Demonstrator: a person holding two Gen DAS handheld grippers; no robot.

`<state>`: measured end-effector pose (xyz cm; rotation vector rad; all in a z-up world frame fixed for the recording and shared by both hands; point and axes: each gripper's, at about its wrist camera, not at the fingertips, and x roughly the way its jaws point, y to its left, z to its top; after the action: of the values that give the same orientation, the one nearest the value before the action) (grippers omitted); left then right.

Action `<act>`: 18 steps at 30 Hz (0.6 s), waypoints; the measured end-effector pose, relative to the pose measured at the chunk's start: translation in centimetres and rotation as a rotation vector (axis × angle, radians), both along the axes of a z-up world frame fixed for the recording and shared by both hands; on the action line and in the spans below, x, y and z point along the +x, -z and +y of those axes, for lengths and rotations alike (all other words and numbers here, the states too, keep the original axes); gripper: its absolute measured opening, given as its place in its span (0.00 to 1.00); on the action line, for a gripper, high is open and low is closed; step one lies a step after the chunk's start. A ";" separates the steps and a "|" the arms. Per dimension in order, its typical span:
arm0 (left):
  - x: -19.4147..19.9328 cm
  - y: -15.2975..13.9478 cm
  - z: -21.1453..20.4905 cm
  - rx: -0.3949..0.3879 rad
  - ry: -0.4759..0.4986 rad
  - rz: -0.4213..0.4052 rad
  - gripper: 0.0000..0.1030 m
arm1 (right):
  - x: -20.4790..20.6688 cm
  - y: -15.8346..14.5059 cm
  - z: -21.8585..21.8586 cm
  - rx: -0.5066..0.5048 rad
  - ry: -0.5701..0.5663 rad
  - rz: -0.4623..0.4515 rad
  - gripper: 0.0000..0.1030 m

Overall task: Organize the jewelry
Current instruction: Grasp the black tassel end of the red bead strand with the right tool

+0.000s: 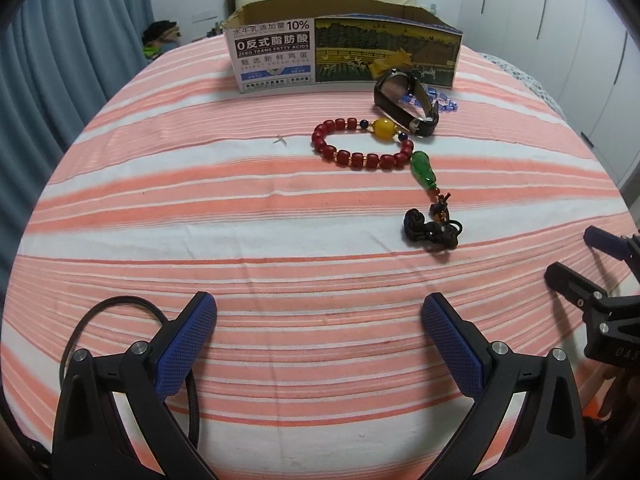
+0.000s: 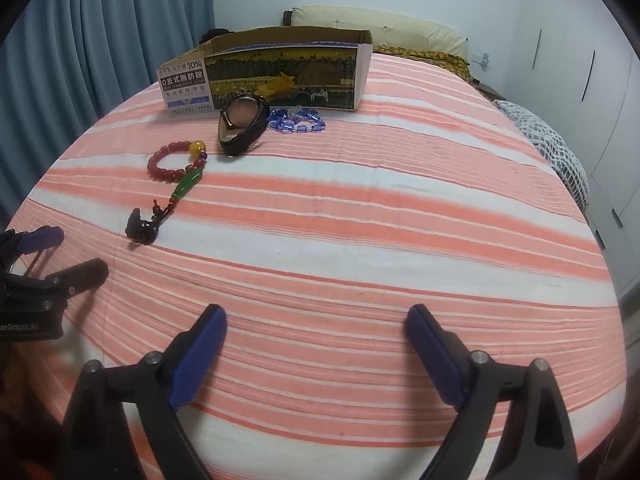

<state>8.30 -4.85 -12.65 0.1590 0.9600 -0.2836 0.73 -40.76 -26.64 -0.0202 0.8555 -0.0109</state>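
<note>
Left gripper (image 1: 320, 316) is seen spread wide, nothing held, low over the striped sheet (image 1: 200, 208). At about 1 o'clock from it lies the red bracelet (image 1: 362, 142), flat, with its yellow bead (image 1: 383, 127) toward the box, a green pendant (image 1: 424, 170) trailing down and a black knot (image 1: 430, 230) at the tail end. Just beyond, at 1 o'clock again, the watch (image 1: 404, 100) stands on edge, its strap close by the bracelet; whether they touch cannot be told. Blue beads (image 2: 297, 120) are found just right of the watch, close before the box (image 1: 344, 56), which sits at 12 o'clock, open-topped.

Right gripper (image 2: 316, 332) is likewise wide apart and empty; the jewelry is seen at its 10 to 11 o'clock, well apart.

Nothing appears packed yet. Judged next: one piece to be picked and dropped in the box. The bracelet is best pinched across the bead ring, not by the tail, so the pendant hangs free. Fingers should be lowered to the sheet without bunching the cloth. The watch may tip if nudged.
</note>
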 end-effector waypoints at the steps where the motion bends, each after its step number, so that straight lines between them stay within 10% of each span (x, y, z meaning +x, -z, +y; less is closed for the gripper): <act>1: 0.0 0.0 0.0 -0.001 0.000 -0.001 1.00 | 0.0 0.0 0.1 0.000 -0.003 -0.001 0.94; 18: 0.2 -0.1 1.0 0.000 0.062 0.037 1.00 | 1.9 -1.6 1.4 0.069 -0.069 0.038 0.95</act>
<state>8.48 -3.83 -12.54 0.1849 0.9927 -0.3446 2.62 -39.35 -25.07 0.0154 0.8922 0.0838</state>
